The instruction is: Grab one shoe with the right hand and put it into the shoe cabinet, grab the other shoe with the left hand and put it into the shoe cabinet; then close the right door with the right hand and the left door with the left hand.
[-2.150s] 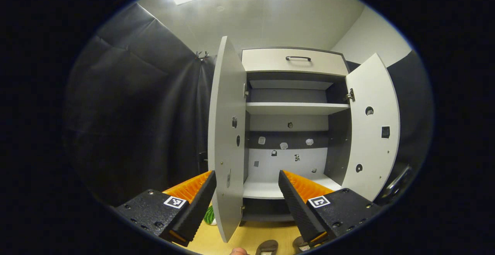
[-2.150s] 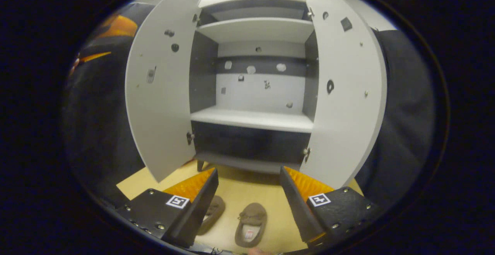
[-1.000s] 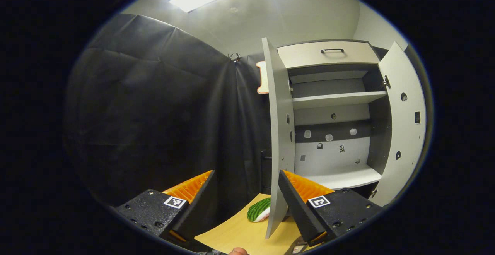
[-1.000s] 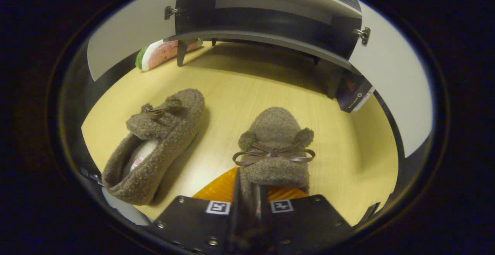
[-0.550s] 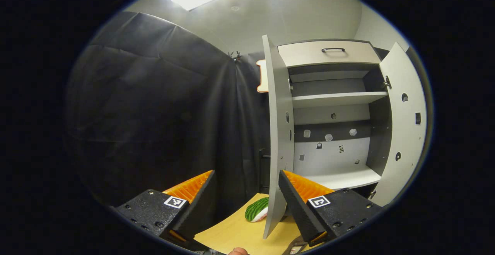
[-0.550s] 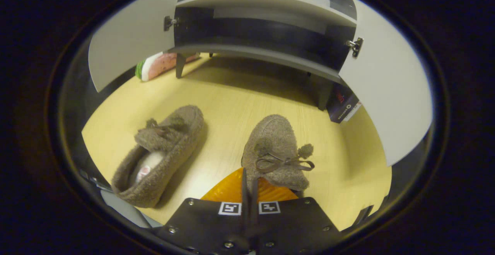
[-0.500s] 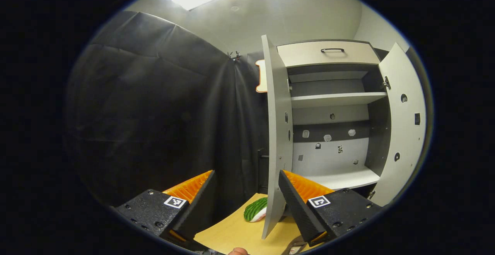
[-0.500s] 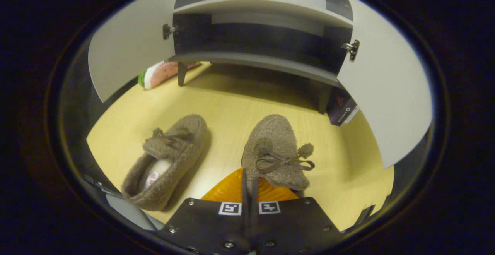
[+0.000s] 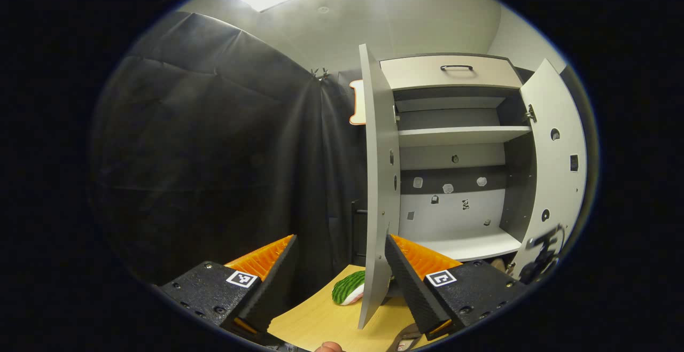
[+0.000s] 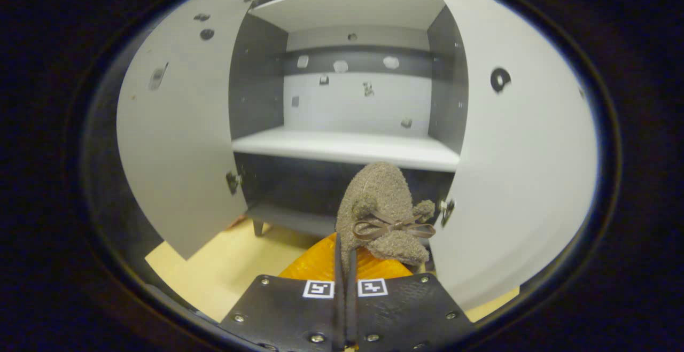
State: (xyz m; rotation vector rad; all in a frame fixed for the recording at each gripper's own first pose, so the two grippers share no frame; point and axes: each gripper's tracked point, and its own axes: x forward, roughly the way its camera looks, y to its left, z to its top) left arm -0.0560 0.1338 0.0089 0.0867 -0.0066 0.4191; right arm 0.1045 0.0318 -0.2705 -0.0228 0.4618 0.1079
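Brown fuzzy shoe (image 10: 380,208) pinched in right gripper (image 10: 344,266), shoe cabinet (image 10: 347,143) open

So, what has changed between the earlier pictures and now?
The right claw, open above the floor two seconds ago, has shut on one slipper and lifted it off the floor, up toward the cabinet's white shelf. The left claw stayed open and empty, only turning a little. Both cabinet doors stayed open, and the shelves are still bare.
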